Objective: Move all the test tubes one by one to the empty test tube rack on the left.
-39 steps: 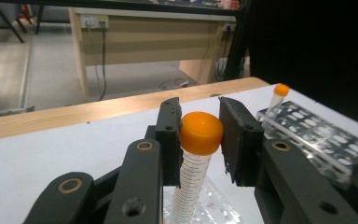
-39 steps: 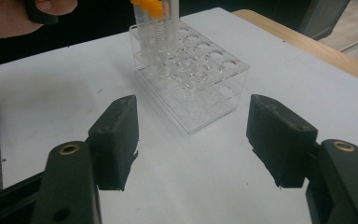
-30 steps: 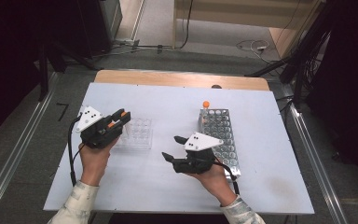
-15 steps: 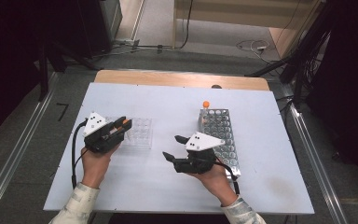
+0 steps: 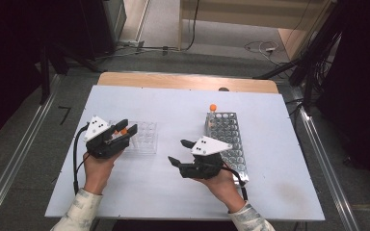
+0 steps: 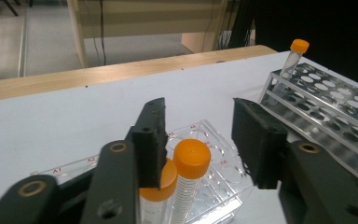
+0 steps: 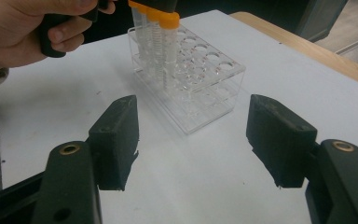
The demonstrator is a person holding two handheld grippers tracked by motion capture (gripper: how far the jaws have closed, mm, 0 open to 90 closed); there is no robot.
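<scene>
My left hand-held gripper (image 5: 126,131) hangs over the clear rack (image 5: 142,137) near the counter's (image 5: 173,202) left edge, its jaws having just been opening. An orange-capped tube (image 6: 191,177) stands between them, untouched, in the rack. My right hand-held gripper (image 5: 179,151) rests mid-counter, jaws apart on nothing, with bare counter ahead. The left gripper view shows a second capped tube (image 6: 156,196); the metal rack (image 5: 227,139) sits toward the right edge.

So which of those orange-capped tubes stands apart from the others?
The lone tube at the far end of the metal rack on the right. The other tubes stand side by side in the clear plastic rack, below the left gripper's jaws.
</scene>
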